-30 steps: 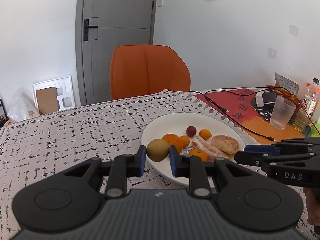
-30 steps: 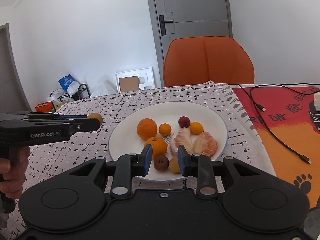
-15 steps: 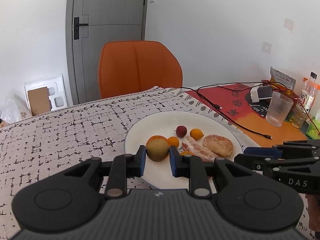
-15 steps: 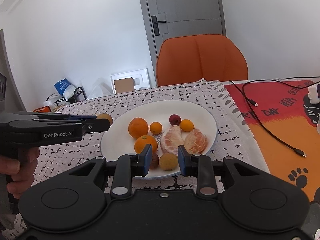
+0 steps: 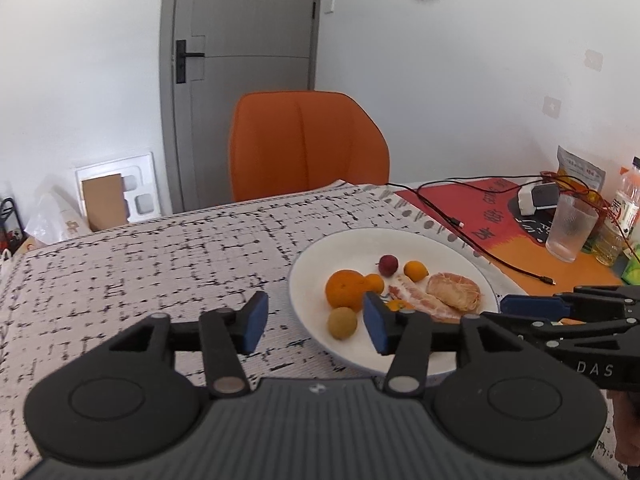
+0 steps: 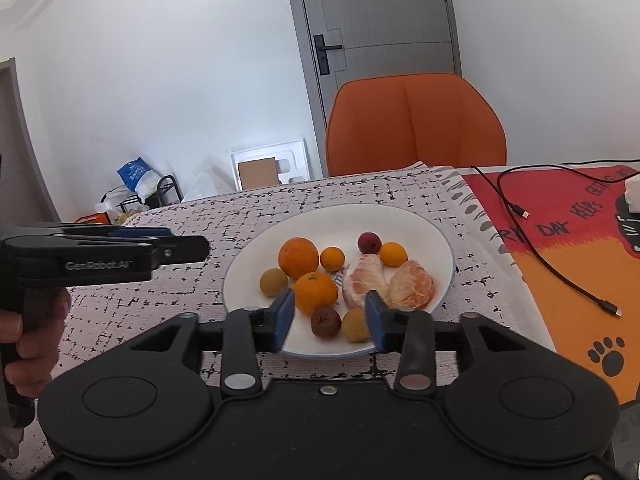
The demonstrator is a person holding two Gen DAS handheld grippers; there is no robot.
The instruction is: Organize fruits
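Fruit gathered on the white plate [image 6: 442, 248], both hand-held grippers spreading apart at its near rim.

The left hand-held gripper [image 5: 316, 322] has its jaws opening, and the greenish-brown fruit [image 5: 342, 322] lies free on the plate between the blue pads, touching neither. The right hand-held gripper [image 6: 330, 318] is also opening; a dark brown fruit [image 6: 326, 322] and a yellowish fruit [image 6: 356, 325] sit on the plate's near edge between its pads, unclamped. Further in on the plate are a large orange [image 6: 298, 258], another orange [image 6: 316, 293], two small oranges, a red fruit [image 6: 369, 242] and two peeled citrus pieces [image 6: 412, 285]. The plate rests on the table's patterned cloth [image 6: 160, 304].
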